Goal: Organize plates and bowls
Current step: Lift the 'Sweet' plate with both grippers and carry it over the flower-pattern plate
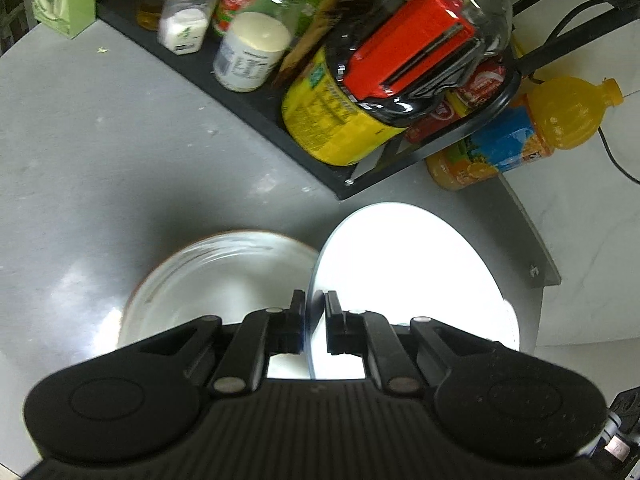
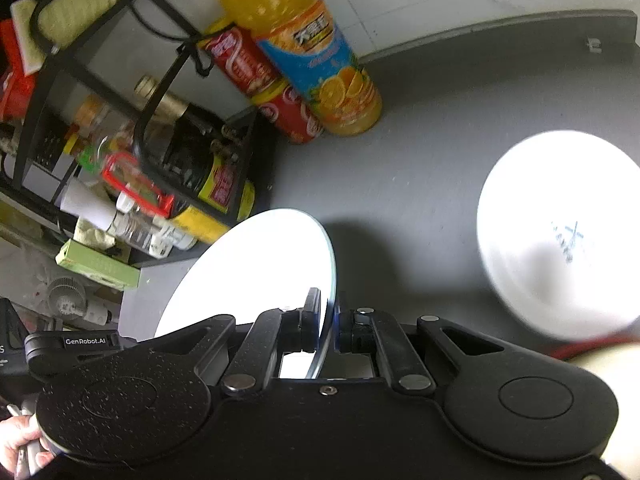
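White plate [image 1: 404, 276]: round, thin-rimmed, glossy, washed out by glare, no visible pattern. Held tilted above the grey countertop [image 1: 100, 152], both tongs on its rim. Left gripper [image 1: 315, 322] clamped on one edge; right gripper [image 2: 329, 326] clamped on the opposite edge. Below the left gripper sits a brown-rimmed plate [image 1: 224, 276] on the counter. A white bowl [image 2: 560, 232] rests apart to the right. An orange juice bottle [image 2: 304, 48] stands by the black rack [image 1: 248, 96].
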Demonstrator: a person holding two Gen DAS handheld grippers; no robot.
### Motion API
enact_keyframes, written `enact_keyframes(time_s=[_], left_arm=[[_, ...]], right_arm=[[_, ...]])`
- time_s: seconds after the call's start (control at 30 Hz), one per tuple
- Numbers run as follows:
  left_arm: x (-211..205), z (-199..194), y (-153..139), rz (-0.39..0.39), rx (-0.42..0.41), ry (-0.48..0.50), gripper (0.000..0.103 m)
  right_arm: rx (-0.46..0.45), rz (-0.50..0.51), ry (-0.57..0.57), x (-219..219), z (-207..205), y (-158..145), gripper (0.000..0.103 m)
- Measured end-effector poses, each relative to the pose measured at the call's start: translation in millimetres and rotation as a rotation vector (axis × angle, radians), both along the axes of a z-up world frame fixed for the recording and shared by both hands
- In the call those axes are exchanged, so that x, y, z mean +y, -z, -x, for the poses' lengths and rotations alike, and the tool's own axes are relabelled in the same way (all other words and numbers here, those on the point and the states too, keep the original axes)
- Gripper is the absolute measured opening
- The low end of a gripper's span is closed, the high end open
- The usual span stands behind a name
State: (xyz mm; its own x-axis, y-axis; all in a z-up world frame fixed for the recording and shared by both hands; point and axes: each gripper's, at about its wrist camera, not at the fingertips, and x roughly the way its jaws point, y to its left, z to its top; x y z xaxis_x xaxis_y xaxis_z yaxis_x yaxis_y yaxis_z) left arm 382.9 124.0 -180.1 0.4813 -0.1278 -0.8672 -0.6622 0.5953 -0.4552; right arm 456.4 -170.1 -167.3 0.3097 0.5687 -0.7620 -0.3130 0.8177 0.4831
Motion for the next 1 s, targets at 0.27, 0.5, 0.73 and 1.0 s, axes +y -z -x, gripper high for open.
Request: enact_keyframes(time_s=[0.27,0.5,0.73,1.0], left_arm=[[8.9,27.5,6.5,0.003,0.026,0.025,0.008],[13.8,42.5,12.3,0.017,0.038,0.040,0.008],[15.2,54.5,24.6,0.030,0.053,0.052,0.008],[17.8,62.6,39.0,0.048,0.073,0.059,0.009]], right_arm=[[0.011,0.016,0.018,8.2,30.6,4.6,0.006],[0.014,0.037,0.034,12.5,51.5,5.7,0.006],[0.024,0.062,0.039,14.8,59.5,10.0,0.006],[0.029,0.099,0.035,21.6,67.8,17.4,0.006]])
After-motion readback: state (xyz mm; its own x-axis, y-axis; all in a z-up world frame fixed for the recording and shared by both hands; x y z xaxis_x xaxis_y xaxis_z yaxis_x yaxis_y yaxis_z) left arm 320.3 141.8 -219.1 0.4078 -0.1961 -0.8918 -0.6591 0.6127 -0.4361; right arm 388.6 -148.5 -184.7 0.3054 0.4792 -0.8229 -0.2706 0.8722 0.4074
